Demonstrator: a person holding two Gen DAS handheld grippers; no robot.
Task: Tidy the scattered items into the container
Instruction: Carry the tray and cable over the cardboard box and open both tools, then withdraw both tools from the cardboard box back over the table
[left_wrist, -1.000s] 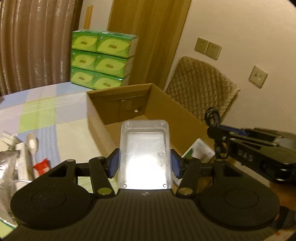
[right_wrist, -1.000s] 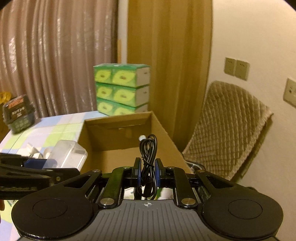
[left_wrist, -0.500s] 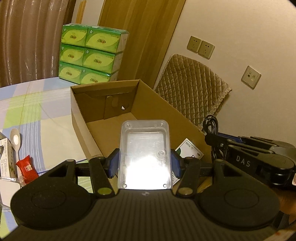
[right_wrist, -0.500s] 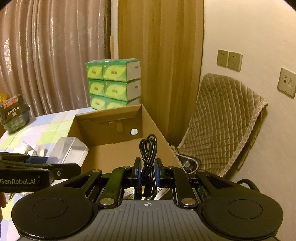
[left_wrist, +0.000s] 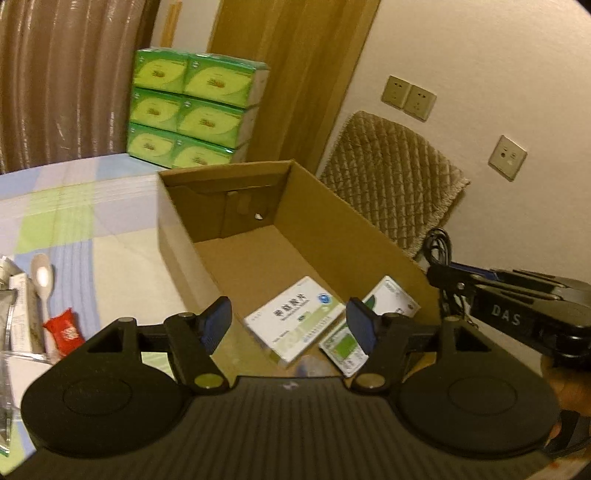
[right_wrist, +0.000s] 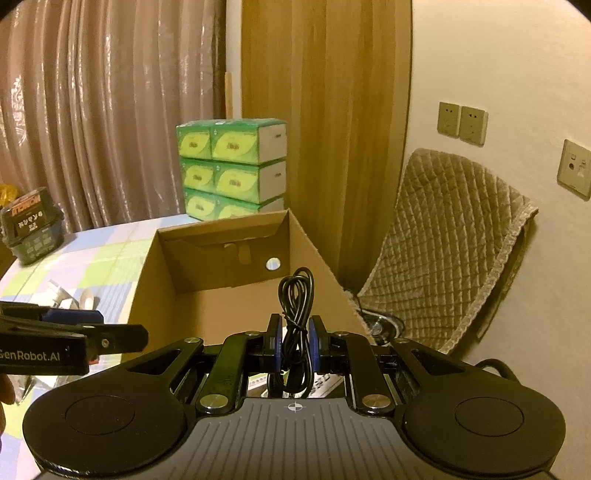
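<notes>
An open cardboard box (left_wrist: 332, 236) stands on the table; it also shows in the right wrist view (right_wrist: 147, 280). My left gripper (left_wrist: 288, 325) is open and empty above the box's near end. Two white-and-green medicine boxes (left_wrist: 295, 325) lie on the box floor, and a bit of clear plastic (left_wrist: 310, 365) shows just below my jaws. My right gripper (right_wrist: 294, 343) is shut on a coiled black cable (right_wrist: 295, 295) at the box's right wall; it also shows in the left wrist view (left_wrist: 454, 280).
A white spoon (left_wrist: 42, 280), a red sachet (left_wrist: 64, 332) and packets lie on the checked tablecloth (left_wrist: 74, 206) left of the box. Stacked green tissue packs (left_wrist: 192, 110) stand behind it. A padded chair (right_wrist: 450, 240) is at right. A dark basket (right_wrist: 31, 229) sits far left.
My left gripper has opened and let go of the clear plastic container, which has dropped out of the jaws into the box. The right gripper still holds the cable.
</notes>
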